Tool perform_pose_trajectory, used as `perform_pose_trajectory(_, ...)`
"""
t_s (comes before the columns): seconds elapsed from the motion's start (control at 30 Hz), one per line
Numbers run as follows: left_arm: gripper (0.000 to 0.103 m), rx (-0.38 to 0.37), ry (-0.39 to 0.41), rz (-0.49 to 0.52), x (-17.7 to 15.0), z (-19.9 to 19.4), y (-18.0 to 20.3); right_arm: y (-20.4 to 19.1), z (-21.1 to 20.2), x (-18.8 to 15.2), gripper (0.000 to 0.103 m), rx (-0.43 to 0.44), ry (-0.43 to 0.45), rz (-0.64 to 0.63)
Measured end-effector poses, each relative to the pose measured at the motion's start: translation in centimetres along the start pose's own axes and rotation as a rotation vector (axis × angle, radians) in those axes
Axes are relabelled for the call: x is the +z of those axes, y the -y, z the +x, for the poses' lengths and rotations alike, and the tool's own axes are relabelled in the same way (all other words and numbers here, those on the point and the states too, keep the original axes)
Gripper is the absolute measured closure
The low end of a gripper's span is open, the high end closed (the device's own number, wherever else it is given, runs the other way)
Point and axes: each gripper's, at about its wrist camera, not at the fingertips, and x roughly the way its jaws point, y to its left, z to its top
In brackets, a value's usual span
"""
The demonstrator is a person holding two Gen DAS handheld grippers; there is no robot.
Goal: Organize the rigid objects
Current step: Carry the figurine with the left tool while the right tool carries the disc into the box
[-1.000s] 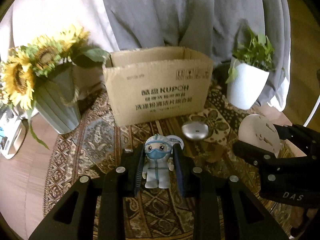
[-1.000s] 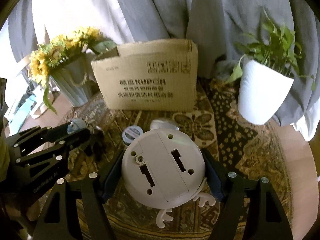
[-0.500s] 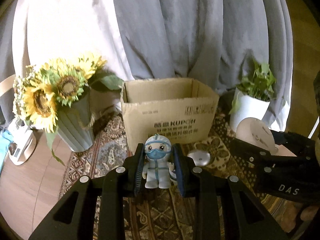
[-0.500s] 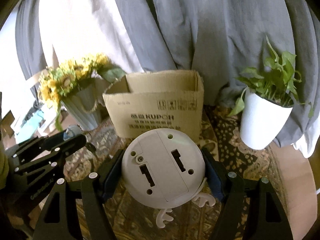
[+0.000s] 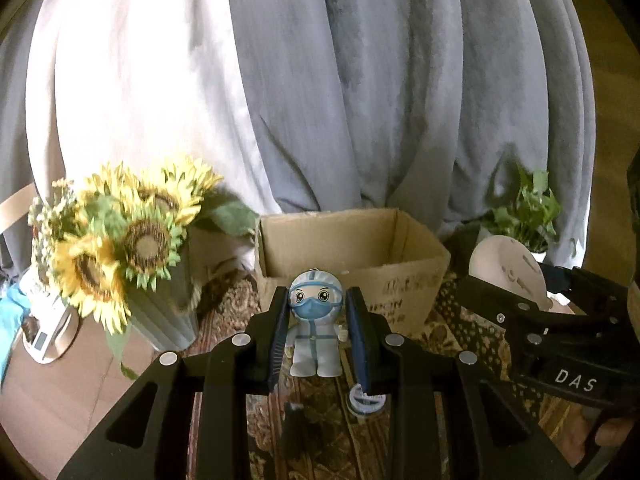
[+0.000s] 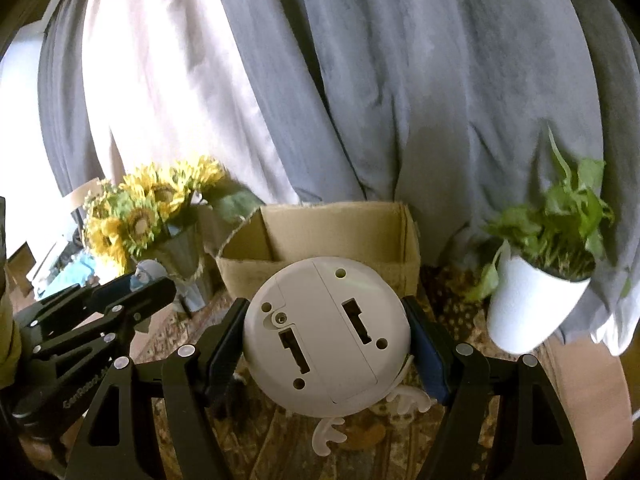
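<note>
Open-topped cardboard box (image 5: 352, 264) ahead, sunflower vase (image 5: 168, 312) left, potted plant (image 6: 536, 304) right

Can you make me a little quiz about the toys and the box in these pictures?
1. True or false: the cardboard box has its top open.
2. What does the left hand-held gripper hold: A) masked figurine, B) sunflowers, C) potted plant?
3. Fill in: the right hand-held gripper grips a round white ____.

Key: 1 true; 2 A; 3 gadget.
</note>
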Motion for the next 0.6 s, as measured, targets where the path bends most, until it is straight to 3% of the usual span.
perform_pose_trajectory(0.37,0.074,0.021,0.093,0.045,4.3,1.4,-0.2,0.7,2.2,4.6,0.028,0.017,0.018,0.007)
perform_pose_trajectory(0.6,0.074,0.028,0.103,0.058,6.5,3.1,-0.7,1.0,3.8,7.1,0.028,0.012,0.021,-0.005)
